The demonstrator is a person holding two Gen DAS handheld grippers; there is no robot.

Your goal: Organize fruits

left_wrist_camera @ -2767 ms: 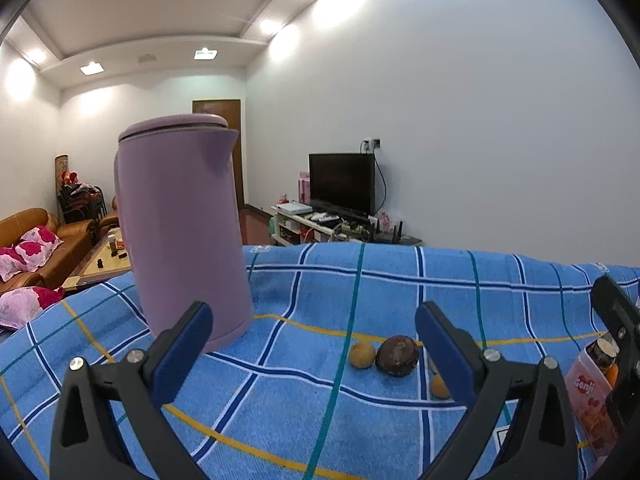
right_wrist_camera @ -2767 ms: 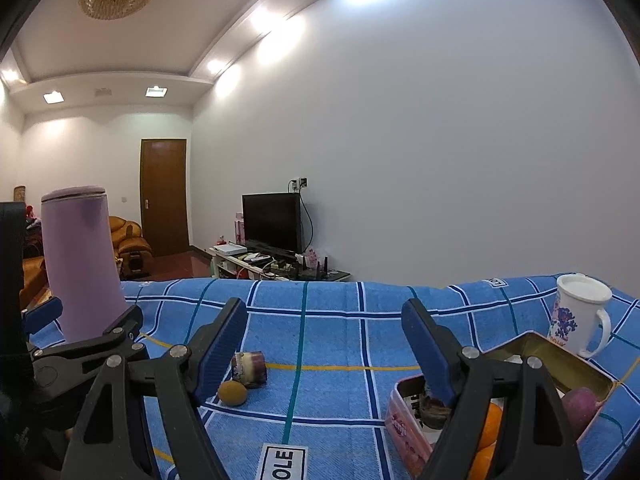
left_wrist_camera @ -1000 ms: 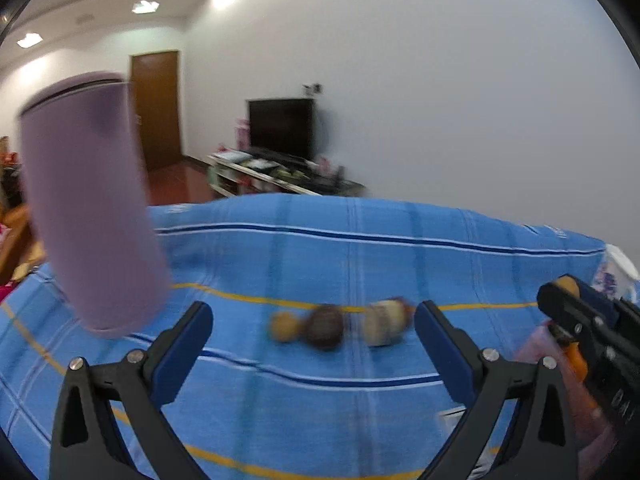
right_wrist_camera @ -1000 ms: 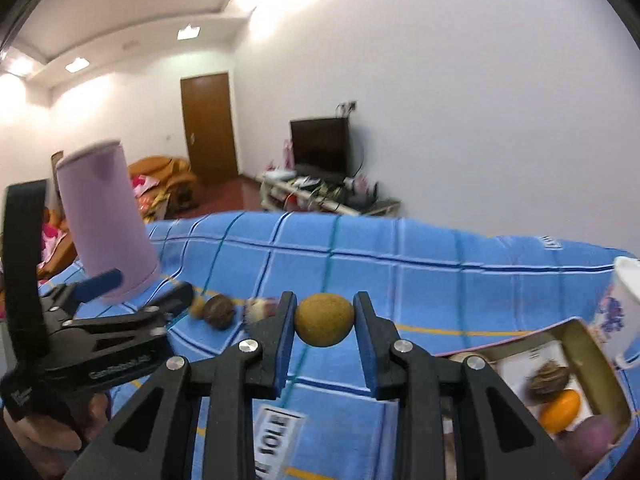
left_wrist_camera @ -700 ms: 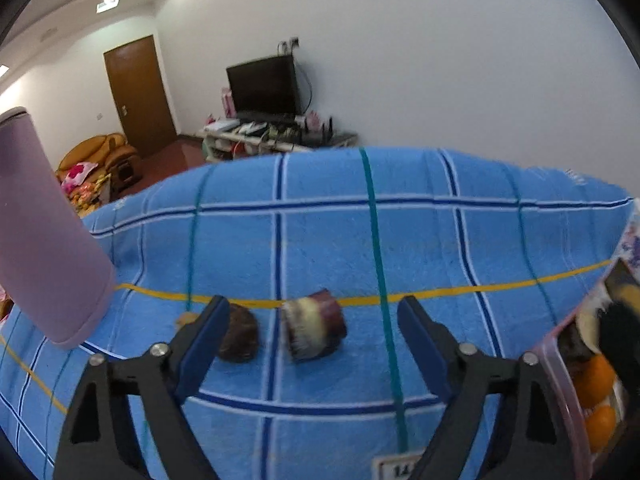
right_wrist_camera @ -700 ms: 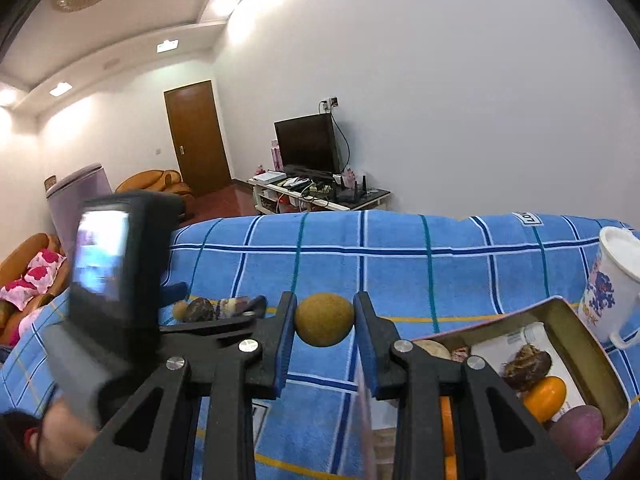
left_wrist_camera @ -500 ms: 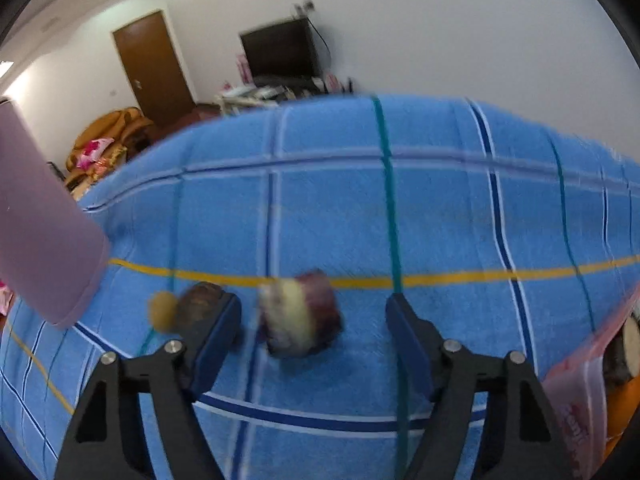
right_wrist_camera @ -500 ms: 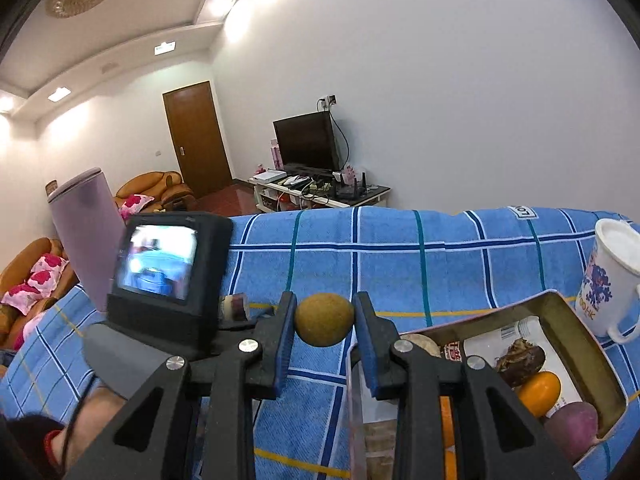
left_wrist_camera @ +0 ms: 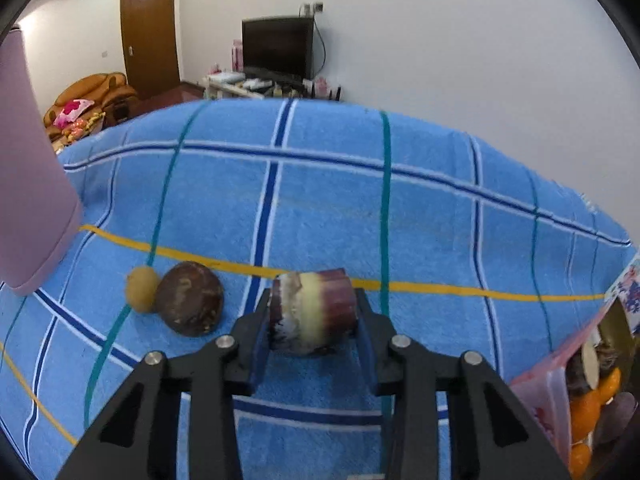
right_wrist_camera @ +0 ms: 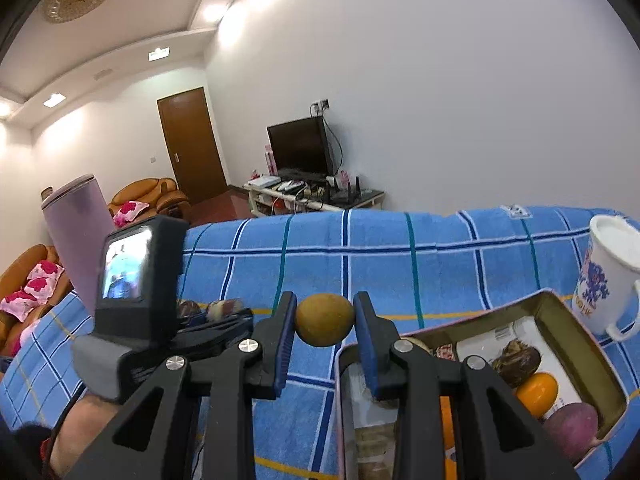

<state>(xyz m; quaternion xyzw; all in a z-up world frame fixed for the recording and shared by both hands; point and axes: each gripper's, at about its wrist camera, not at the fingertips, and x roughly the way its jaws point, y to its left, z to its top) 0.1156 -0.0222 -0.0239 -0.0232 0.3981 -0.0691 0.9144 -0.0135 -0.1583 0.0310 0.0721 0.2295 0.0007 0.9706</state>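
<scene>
Left gripper (left_wrist_camera: 314,314) jaws pinch sugarcane piece (left_wrist_camera: 314,312) on desk; right gripper (right_wrist_camera: 325,320) jaws pinch tan fruit (right_wrist_camera: 325,319) beside tin (right_wrist_camera: 576,320).

Black claw (left_wrist_camera: 313,316) arms with silver screws and blue-padded fingers (right_wrist_camera: 285,338).

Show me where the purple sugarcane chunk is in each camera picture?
Left wrist view: the sugarcane chunk sits low in the middle, between the fingers of the left gripper.
Right wrist view: the same chunk is small, left of centre, behind the black camera block.
Shared landmark: the dark round fruit lies just left of it in both views.
</scene>
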